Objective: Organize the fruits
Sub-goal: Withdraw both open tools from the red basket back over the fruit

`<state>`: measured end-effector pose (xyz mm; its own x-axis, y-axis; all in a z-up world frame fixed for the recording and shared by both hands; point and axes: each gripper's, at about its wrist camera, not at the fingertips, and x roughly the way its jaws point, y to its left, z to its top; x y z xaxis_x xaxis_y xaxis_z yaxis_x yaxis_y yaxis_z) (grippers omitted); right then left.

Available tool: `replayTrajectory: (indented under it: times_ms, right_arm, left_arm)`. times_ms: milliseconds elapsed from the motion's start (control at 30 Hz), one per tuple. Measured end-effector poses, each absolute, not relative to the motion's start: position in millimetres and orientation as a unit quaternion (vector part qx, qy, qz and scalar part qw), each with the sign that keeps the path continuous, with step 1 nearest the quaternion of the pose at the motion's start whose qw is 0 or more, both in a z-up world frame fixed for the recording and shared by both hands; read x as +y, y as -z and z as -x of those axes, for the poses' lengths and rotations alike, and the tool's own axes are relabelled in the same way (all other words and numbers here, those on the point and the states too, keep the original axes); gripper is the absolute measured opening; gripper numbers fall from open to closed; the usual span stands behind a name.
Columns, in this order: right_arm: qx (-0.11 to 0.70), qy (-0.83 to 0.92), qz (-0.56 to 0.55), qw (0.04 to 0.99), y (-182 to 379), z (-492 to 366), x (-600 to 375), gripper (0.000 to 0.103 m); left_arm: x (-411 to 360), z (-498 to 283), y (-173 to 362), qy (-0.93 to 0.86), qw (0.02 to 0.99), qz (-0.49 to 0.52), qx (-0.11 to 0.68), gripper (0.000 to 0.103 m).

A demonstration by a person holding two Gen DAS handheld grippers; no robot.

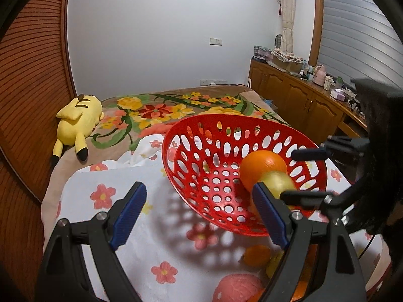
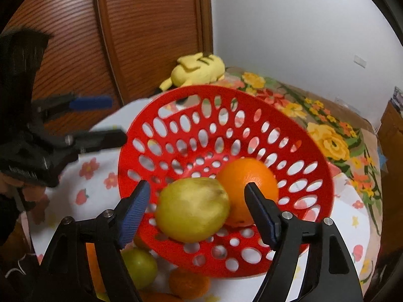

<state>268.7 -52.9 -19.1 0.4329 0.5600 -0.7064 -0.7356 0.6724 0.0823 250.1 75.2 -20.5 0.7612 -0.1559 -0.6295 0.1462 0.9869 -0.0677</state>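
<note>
A red perforated basket (image 1: 201,156) (image 2: 176,130) sits on a white flowered sheet on the bed. An orange (image 1: 263,168) (image 2: 248,188) and a yellow-green pear (image 1: 277,182) (image 2: 192,210) lie in it, touching. My right gripper (image 2: 197,214) is open with its fingers on either side of the pear, not touching it; it also shows in the left wrist view (image 1: 297,173). My left gripper (image 1: 199,214) is open and empty above the sheet, left of the basket; in the right wrist view (image 2: 108,118) it appears at the left.
Loose fruit lies in front of the basket: a small orange (image 1: 257,255), a pink fruit (image 1: 236,288), a green fruit (image 2: 139,266) and an orange one (image 2: 189,283). A yellow plush toy (image 1: 75,120) lies by the wooden wall. A wooden cabinet (image 1: 302,103) stands at the right.
</note>
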Motion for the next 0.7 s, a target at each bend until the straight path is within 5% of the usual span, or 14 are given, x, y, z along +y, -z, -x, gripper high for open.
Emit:
replayTrajectory:
  times_ms: [700]
  right_arm:
    - [0.322, -0.324, 0.06, 0.888, -15.1, -173.6, -127.0, 0.082]
  left_arm:
    - [59.2, -179.9, 1.4, 0.095, 0.947, -0.006, 0.306, 0.087]
